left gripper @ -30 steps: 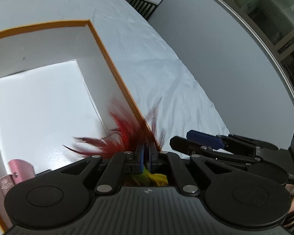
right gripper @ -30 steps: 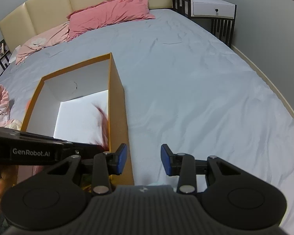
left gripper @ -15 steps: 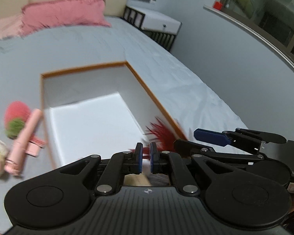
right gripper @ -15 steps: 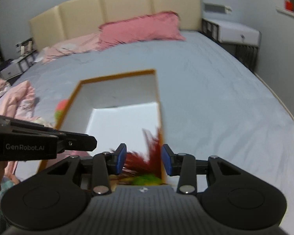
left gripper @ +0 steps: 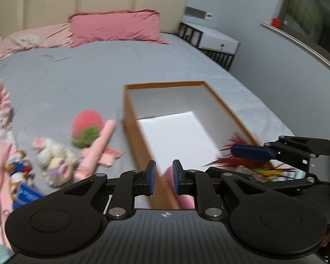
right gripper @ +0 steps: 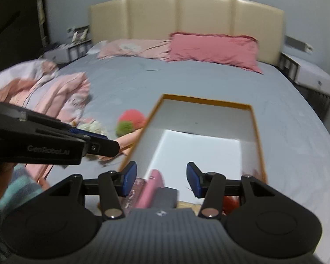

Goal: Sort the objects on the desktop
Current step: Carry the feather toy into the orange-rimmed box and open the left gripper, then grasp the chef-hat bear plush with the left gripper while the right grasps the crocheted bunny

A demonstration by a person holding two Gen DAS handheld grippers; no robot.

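Both my grippers, left gripper (left gripper: 163,177) and right gripper (right gripper: 161,179), are opening with nothing between the fingers. The feather toy (left gripper: 237,158) lies in the box's (left gripper: 129,118) near corner; its plumes overhang the rim, so my withdrawing fingers could snag them and drag it out.

Dim, even indoor light. Both fisheye views bow straight lines and darken in the corners. Motion blur smears the white-lined orange-rimmed cardboard box (left gripper: 220,110) and the soft toys at 9 o'clock. The box's white floor (right gripper: 198,151) glares brightest, with a shadow band at 12 o'clock.
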